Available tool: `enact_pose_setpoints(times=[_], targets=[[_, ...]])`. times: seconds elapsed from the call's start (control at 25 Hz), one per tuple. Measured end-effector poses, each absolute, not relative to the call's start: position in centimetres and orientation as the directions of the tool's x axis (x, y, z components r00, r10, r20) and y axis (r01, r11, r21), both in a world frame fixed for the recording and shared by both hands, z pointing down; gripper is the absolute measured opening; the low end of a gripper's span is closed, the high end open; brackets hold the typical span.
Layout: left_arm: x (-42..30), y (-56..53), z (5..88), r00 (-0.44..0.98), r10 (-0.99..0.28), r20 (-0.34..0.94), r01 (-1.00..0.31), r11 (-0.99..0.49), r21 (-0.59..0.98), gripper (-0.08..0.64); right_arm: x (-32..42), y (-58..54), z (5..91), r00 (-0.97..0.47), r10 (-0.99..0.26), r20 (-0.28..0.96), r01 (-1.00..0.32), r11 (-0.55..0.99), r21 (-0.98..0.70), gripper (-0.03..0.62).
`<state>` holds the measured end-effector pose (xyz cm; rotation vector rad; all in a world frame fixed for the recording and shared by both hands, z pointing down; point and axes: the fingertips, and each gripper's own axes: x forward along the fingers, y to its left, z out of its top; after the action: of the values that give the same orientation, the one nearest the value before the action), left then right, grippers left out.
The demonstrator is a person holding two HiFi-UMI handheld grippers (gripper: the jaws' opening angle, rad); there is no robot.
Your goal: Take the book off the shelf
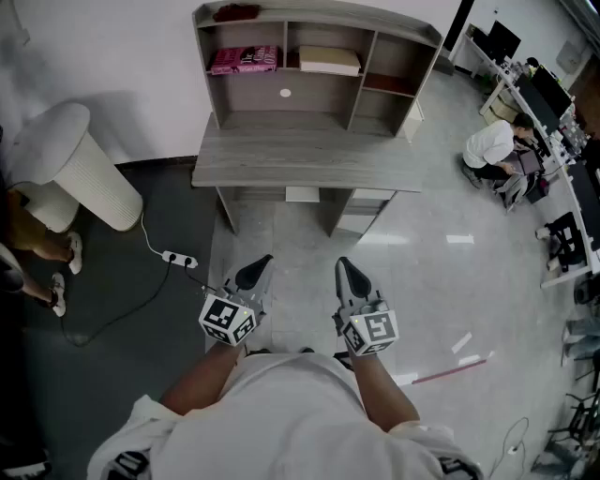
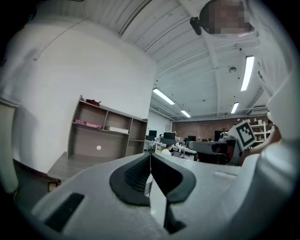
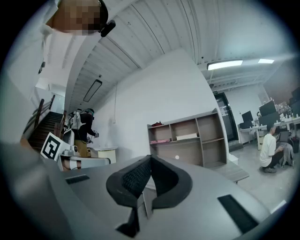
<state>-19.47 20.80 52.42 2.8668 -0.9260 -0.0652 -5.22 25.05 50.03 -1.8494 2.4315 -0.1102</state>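
The shelf [image 1: 314,97] stands on the rear of the grey wooden counter [image 1: 300,167], against a white wall. In its upper left compartment, pink flat items [image 1: 246,59] are laid side by side. In the upper middle compartment, the cream book [image 1: 329,60] is laid flat on the board, with a divider between it and the pink items. A dark red object [image 1: 236,12] is placed on the shelf's top board, at its left end. A white round mark [image 1: 285,93] is seen on the back panel below the middle compartment.

The left tongs [image 1: 253,272] and the right tongs [image 1: 349,272] are held level and side by side in front of the counter, well apart from the shelf. Both pairs of jaws are fully closed, pad against pad, and nothing is gripped in either.

The floor [image 1: 441,272] before the counter is of glossy light tile; to the left it is dark grey. On the dark part, a white power strip [image 1: 178,259] with its cable is laid near a white ribbed cylinder [image 1: 84,173]. A red-and-white rod [image 1: 448,369] lies on the tile at the right. A person in a white top [image 1: 492,148] is seated low beside a row of desks with monitors [image 1: 553,103].
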Motion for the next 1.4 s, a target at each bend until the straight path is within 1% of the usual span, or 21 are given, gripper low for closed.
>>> enact_pose_setpoints(times=[0.24,0.44,0.68,0.92,1.04,1.16,1.28,1.4], targets=[[-18.6,20.1,53.0,0.791,-0.612,0.014,-0.608,-0.782,0.133,0.017,-3.2,24.8,50.5,-0.263,-0.965,-0.001,-0.96,0.261,-0.103,0.014],[-17.1,19.8,53.2,0.783,-0.621,0.024,-0.62,-0.777,0.113,0.017,-1.1,24.9,51.4,-0.26,-0.966,-0.003,-0.955,0.258,-0.146,0.014],[-14.5,19.8,53.4,0.774,-0.631,0.05,-0.633,-0.773,0.047,0.017,3.0,24.4,52.9,-0.22,-0.974,0.059,-0.968,0.211,-0.139,0.015],[-12.2,19.9,54.2,0.788,-0.612,0.073,-0.614,-0.789,0.012,0.017,6.1,24.0,53.7,-0.227,-0.971,0.072,-0.972,0.221,-0.08,0.015],[-12.0,19.2,54.7,0.795,-0.601,0.085,-0.606,-0.795,0.04,0.017,7.1,23.1,53.9,-0.223,-0.973,0.065,-0.969,0.214,-0.121,0.015],[-11.5,17.8,55.7,0.814,-0.573,0.096,-0.58,-0.812,0.067,0.017,7.2,21.6,54.1,-0.255,-0.966,0.042,-0.957,0.246,-0.157,0.015],[-11.1,14.5,56.7,0.809,-0.581,0.093,-0.588,-0.804,0.091,0.017,7.5,18.8,54.5,-0.267,-0.963,0.027,-0.951,0.259,-0.167,0.015],[-10.2,10.8,56.9,0.809,-0.584,0.069,-0.588,-0.801,0.115,0.017,8.3,15.5,54.9,-0.245,-0.969,0.041,-0.958,0.235,-0.167,0.015]])
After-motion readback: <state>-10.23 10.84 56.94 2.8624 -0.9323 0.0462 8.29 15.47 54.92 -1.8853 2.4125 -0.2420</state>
